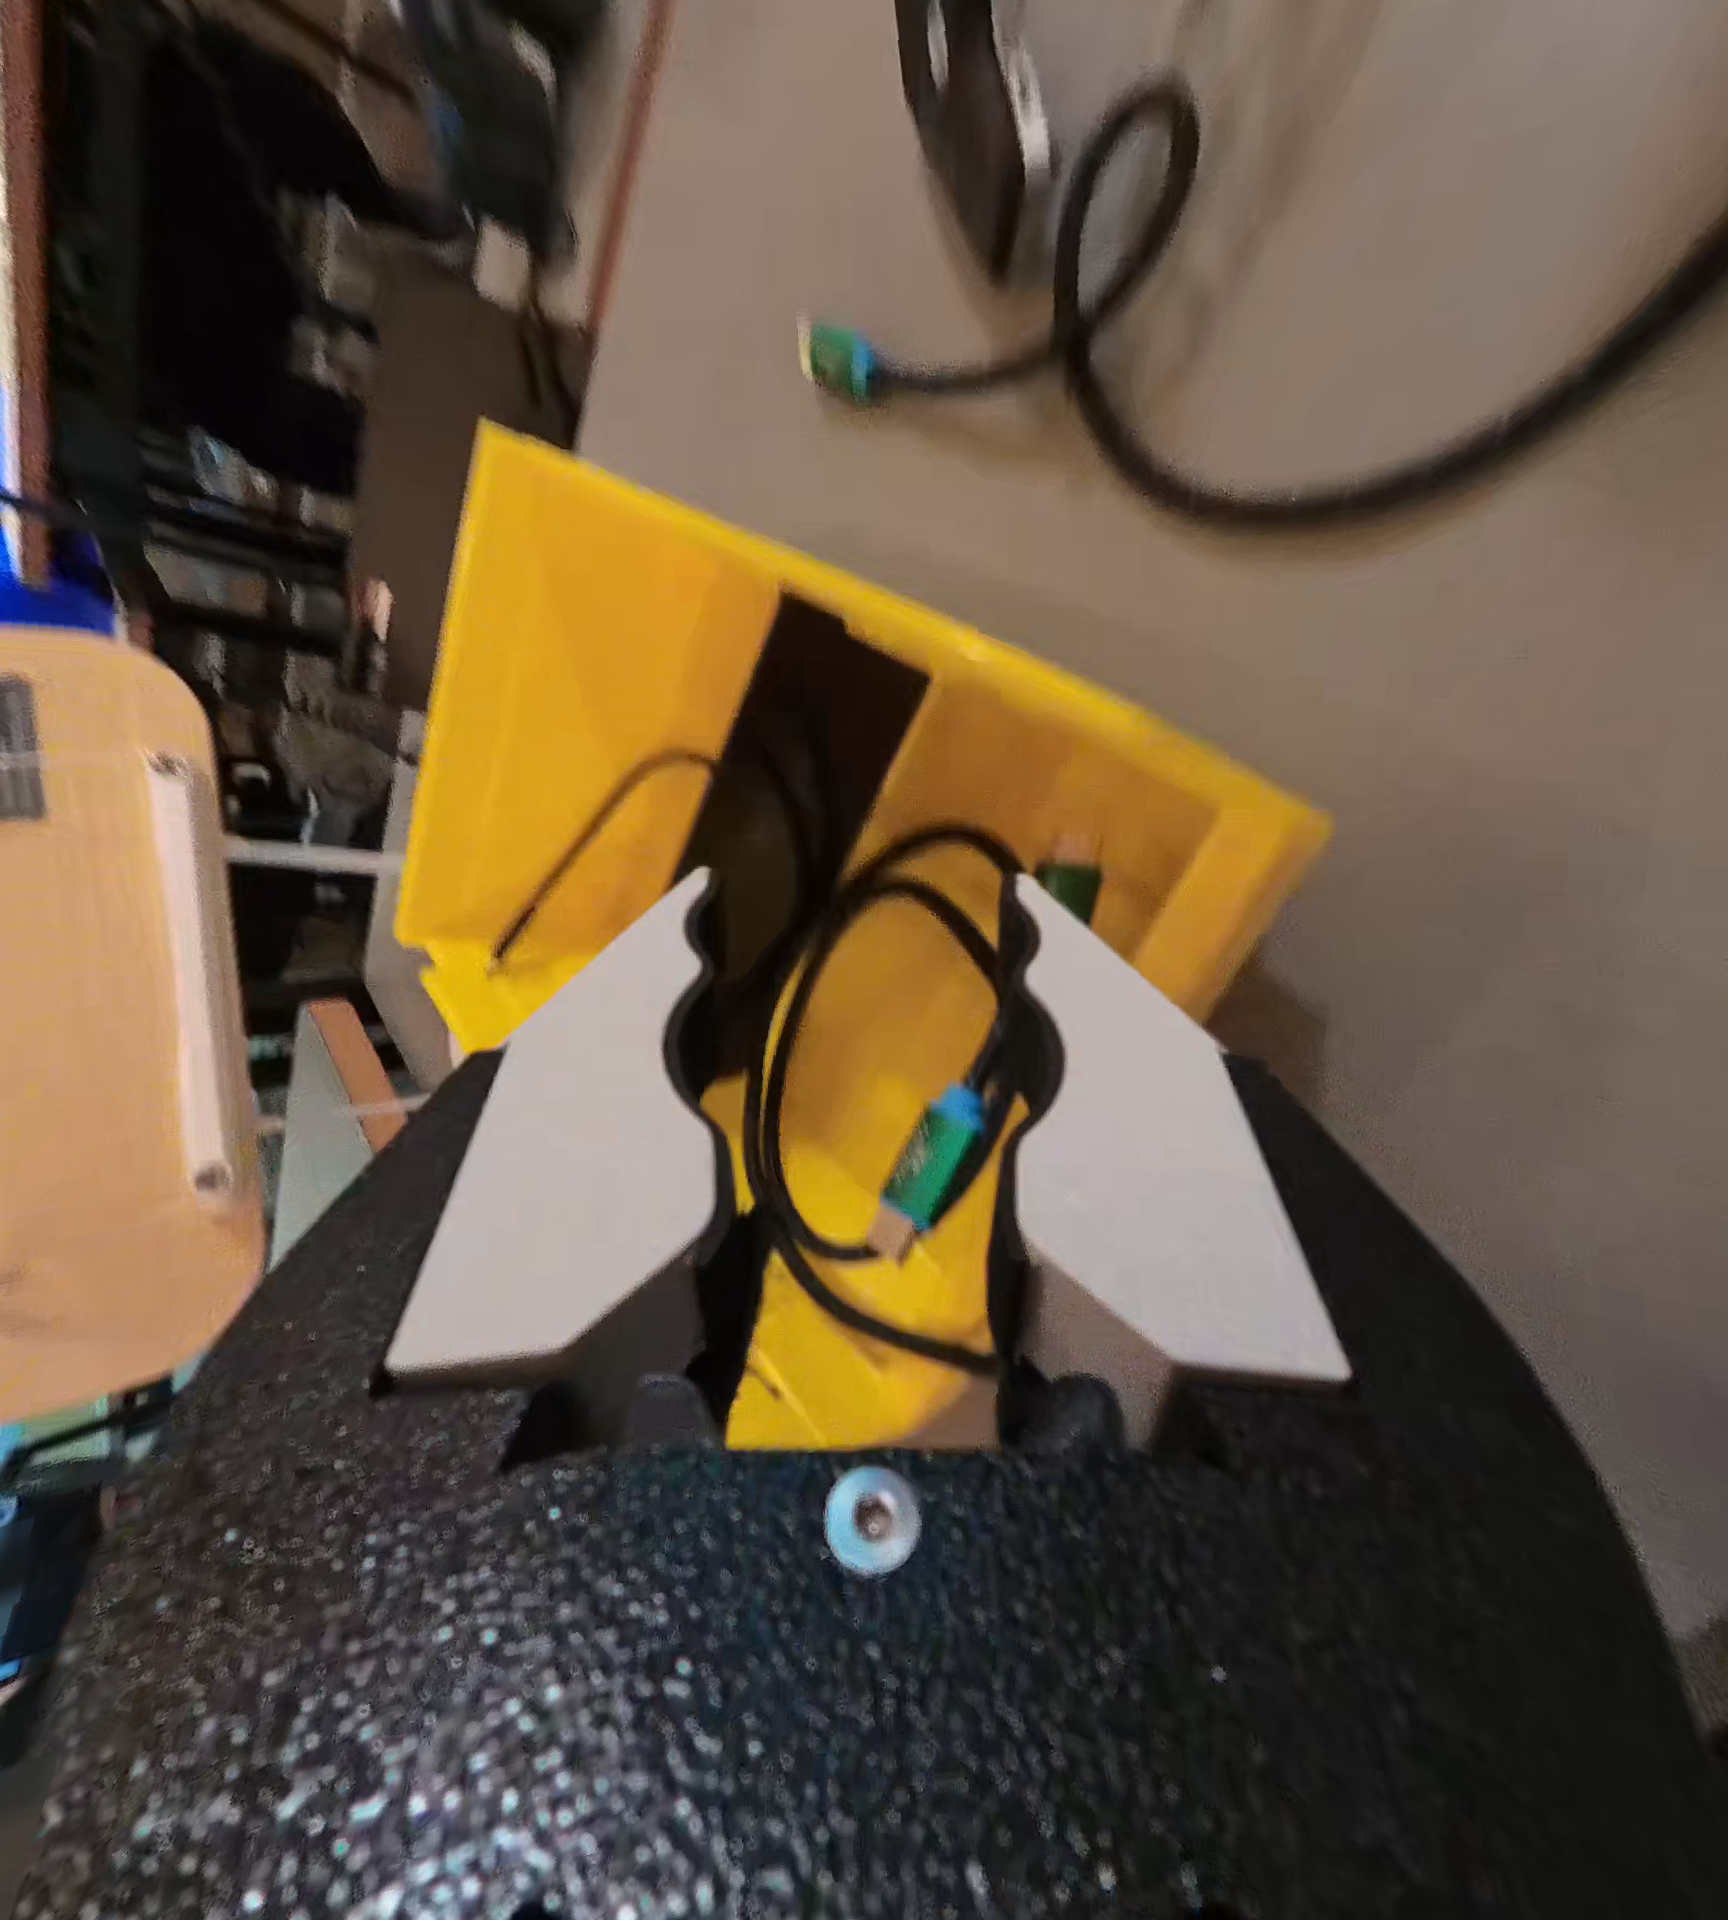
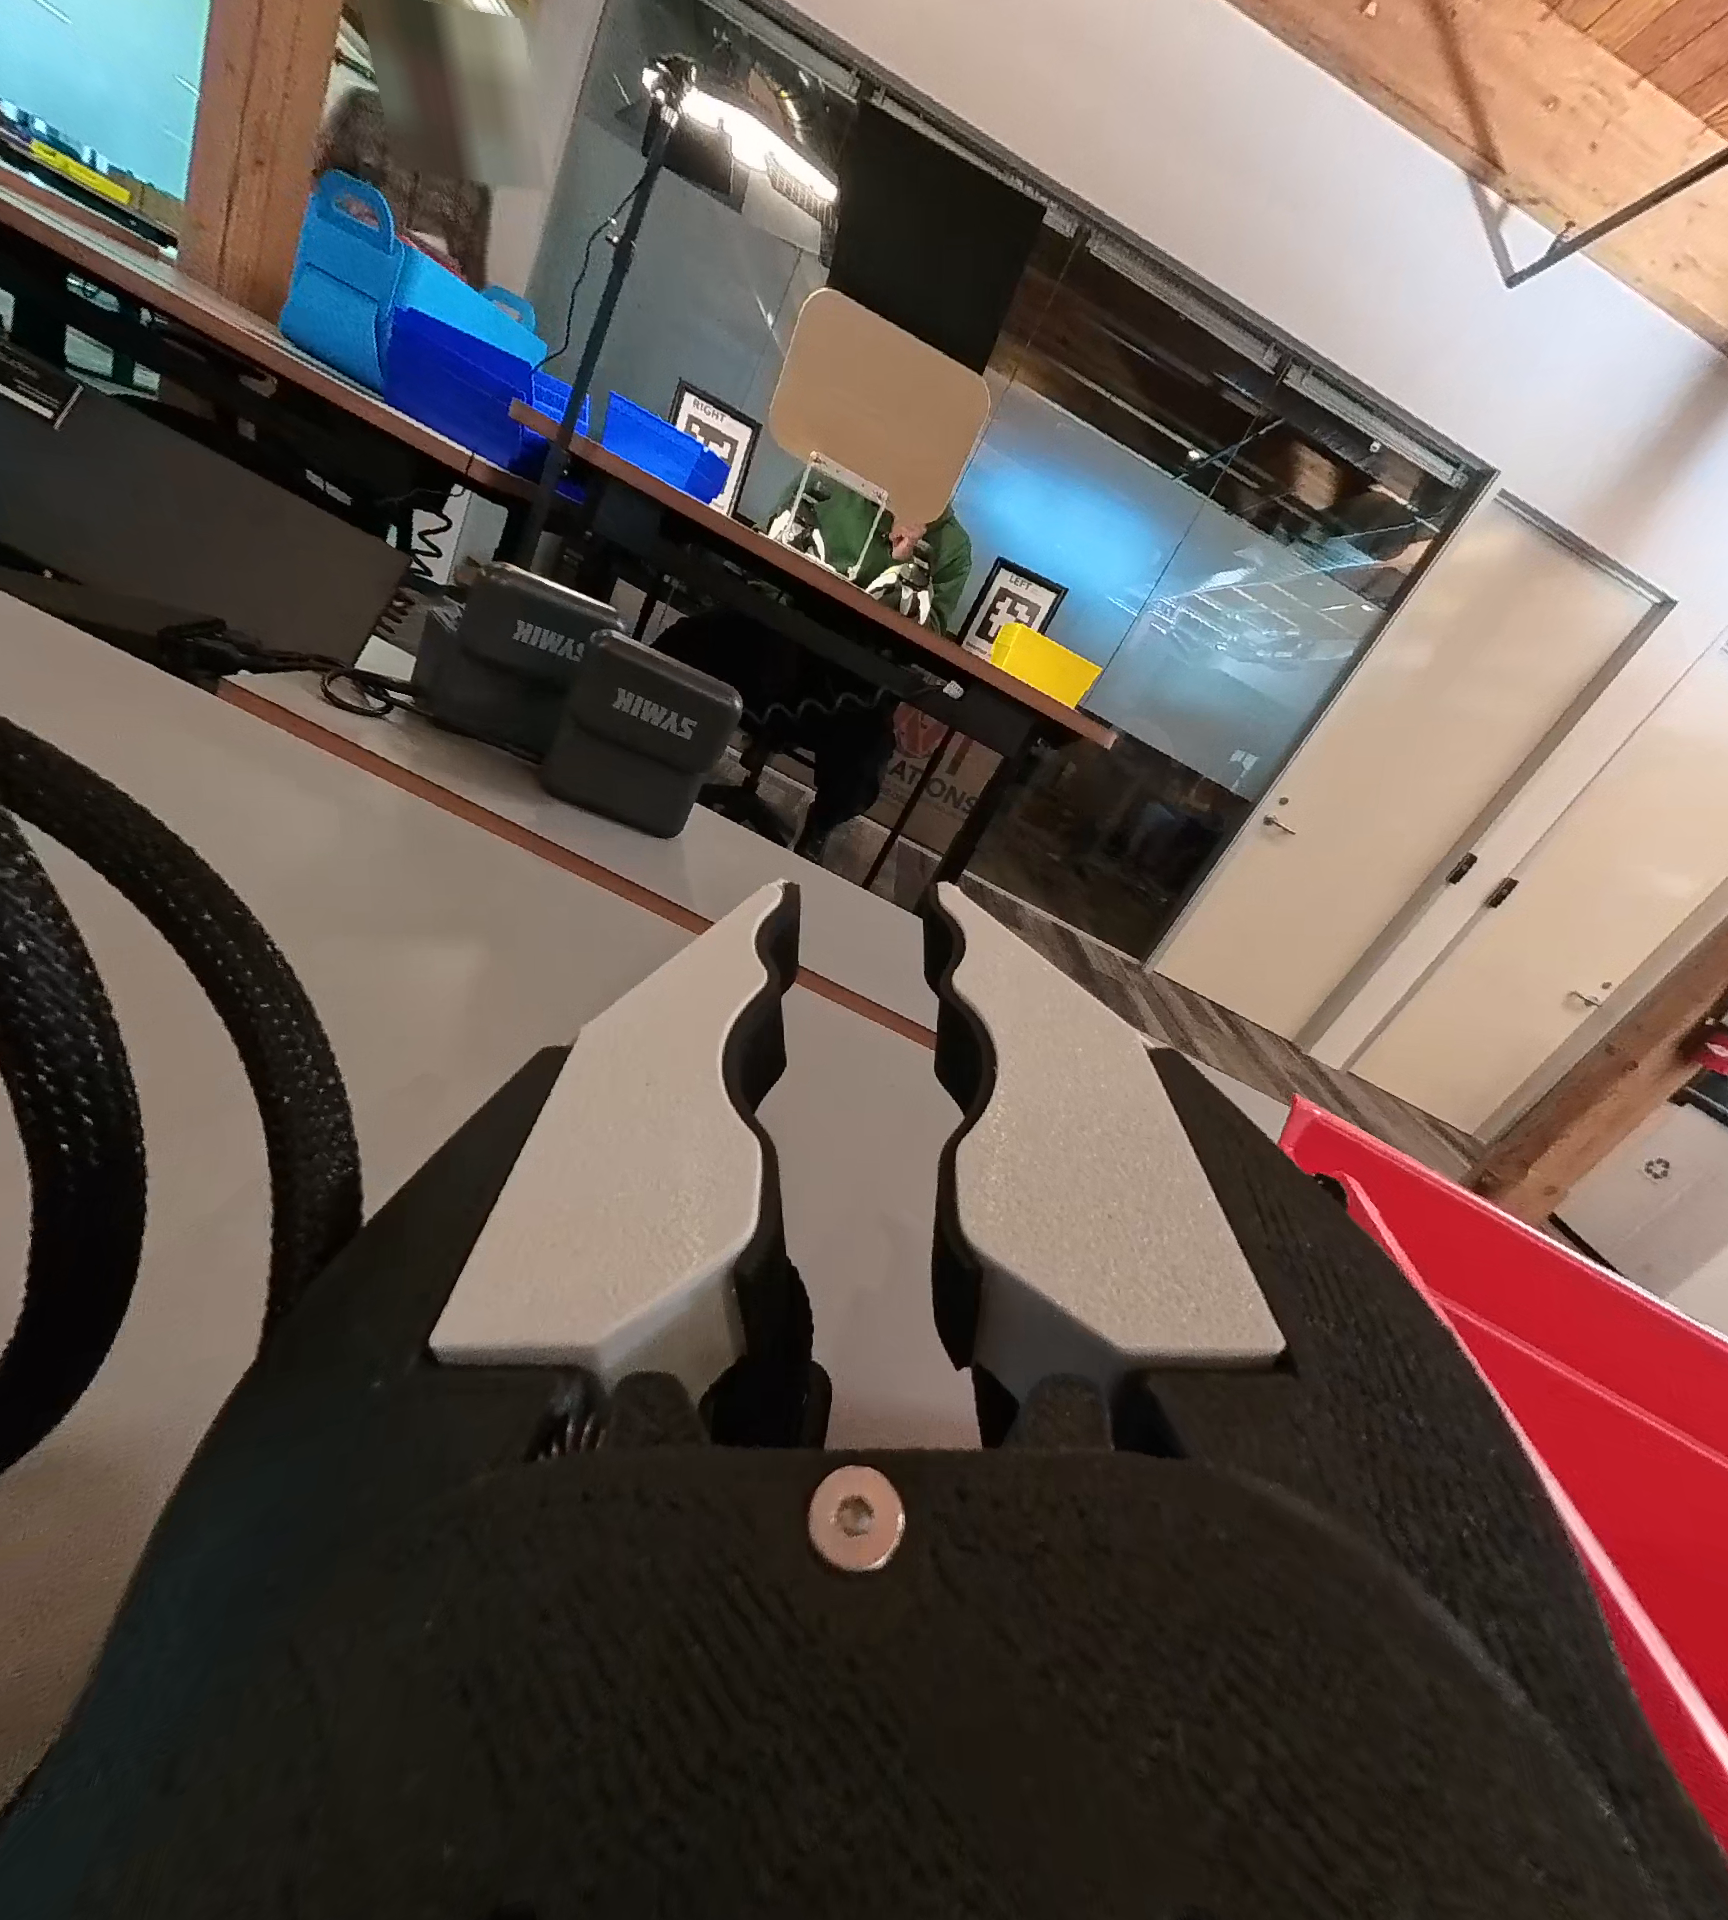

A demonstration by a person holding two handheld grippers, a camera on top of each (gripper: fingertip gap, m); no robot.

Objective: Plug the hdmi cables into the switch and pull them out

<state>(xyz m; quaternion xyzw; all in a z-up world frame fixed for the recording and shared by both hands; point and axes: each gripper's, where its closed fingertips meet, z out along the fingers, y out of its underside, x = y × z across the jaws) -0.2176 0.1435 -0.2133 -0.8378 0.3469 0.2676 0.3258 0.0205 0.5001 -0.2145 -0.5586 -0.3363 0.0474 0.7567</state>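
Fingers, left: the left gripper (image 1: pixel 865 914) has its grey fingers (image 1: pixel 590 1122) spread wide with nothing between them; it hangs over the yellow bin (image 1: pixel 569 665).
Fingers, right: the right gripper (image 2: pixel 862 902) is parted by a narrower gap and holds nothing; it sits low over the grey table (image 2: pixel 403 914), pointing out into the room.
Step in hand: by my reading, the fetching of a cable, before any plugging; the left view is smeared, which suggests motion.
Cable in bin: a thin black hdmi cable (image 1: pixel 787 1091) lies looped on the bin floor, framed by the left fingers but not touching them.
Its plug: a green plug (image 1: pixel 933 1153) with a blue collar and a metal tip pointing down-left in the view, lying flat.
Second plug: another green plug (image 1: pixel 1073 878) shows near the bin's right wall, partly hidden.
Third plug: a green and blue plug (image 1: pixel 839 358) lies on the table beyond the bin, on the end of a thick black cable (image 1: pixel 1462 457).
Thick cable, right view: a braided black cable (image 2: pixel 70 1091) curves just left of the right gripper.
Switch: a black block (image 1: pixel 818 717) stands in the bin's middle; whether it is the switch I cannot tell.
Red bin: a red bin (image 2: pixel 1618 1455) sits at the right gripper's right.
Next move: likely lowering the left fingers around the green plug's body and closing squarely, leaving the metal tip free.
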